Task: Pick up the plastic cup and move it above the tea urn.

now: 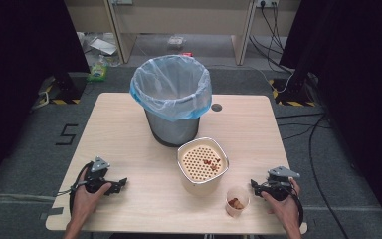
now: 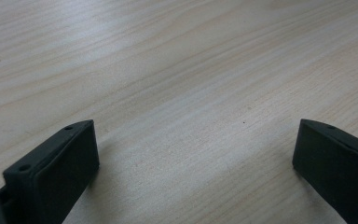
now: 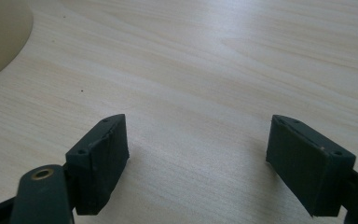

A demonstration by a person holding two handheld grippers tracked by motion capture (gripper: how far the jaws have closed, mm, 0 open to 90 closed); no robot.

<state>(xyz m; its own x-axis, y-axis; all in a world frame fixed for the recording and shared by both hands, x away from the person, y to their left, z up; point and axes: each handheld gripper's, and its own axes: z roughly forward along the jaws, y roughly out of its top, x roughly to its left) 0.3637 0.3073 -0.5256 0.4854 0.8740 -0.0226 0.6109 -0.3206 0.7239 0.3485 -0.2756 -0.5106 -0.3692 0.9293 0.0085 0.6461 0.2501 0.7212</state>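
A: Grippers first, nearest the table's front edge. Left gripper (image 1: 121,183) resting low at the front left, held in a hand (image 1: 87,196), pointing toward the table's middle. In the left gripper view, jaws spread wide, bare wood grain between them, nothing gripped.

B: Same for the right gripper (image 1: 253,185)? Sitting at the front right in the other hand (image 1: 286,201), pointed inward toward the middle. In the right gripper view (image 3: 196,154), jaws wide apart as well, released, with plain table (image 3: 205,60) between the pads. Curved pale edge at that view's top left corner, too little visible to tell which container.

A: Next out: small paper cup (image 1: 237,200), just beside the right gripper on its inner side, standing upright near the front edge. Brownish bits inside, too small to identify.

B: Then the white square container (image 1: 202,163), just behind and left of the cup, close but apparently not touching. Perforated insert on top, a few reddish-brown scraps (image 1: 211,163) lying toward its right side.

A: Farther back, grey bin (image 1: 171,99) lined with a pale blue bag, upright at the table's centre rear, just behind the container. Small dark round hole (image 1: 216,107) in the tabletop to the bin's right.

B: Beyond the table: grey floor, cables at the right, clutter near the back wall.
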